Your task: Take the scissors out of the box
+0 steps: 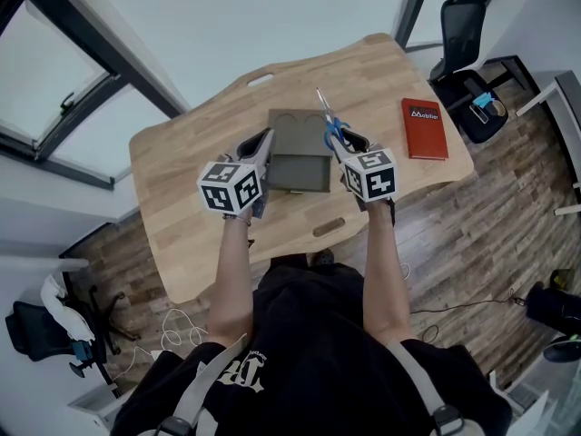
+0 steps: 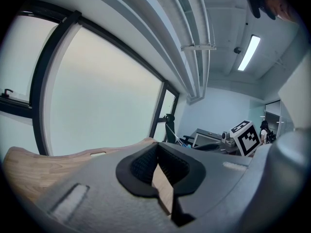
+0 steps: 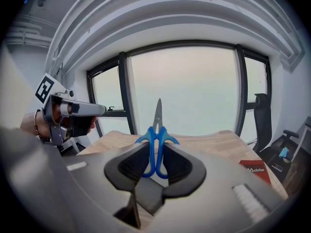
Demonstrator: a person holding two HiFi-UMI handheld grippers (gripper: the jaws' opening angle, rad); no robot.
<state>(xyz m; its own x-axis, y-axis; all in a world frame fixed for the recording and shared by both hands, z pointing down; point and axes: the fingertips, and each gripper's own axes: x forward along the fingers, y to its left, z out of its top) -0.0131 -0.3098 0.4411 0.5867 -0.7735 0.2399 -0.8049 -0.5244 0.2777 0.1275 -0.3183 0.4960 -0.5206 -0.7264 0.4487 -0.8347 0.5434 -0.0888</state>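
We see a flat grey box (image 1: 300,173) lying open on the pale wooden counter (image 1: 191,198). The blue-handled steel scissors (image 3: 156,135) are outside it, raised over its right edge. Our right claw (image 3: 156,149) grips their smooth plastic loops, blades pointing away. Our left claw (image 2: 158,152) is clenched by the box's left edge, ribbed pads meeting.

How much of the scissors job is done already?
Nearly all of it. Done: the scissors are out of the open box and lifted clear of it. In hand: the right gripper is clamped on their blue handles, blades pointing up. The left gripper sits by the box's left edge. Left: maybe just laying them on the table.
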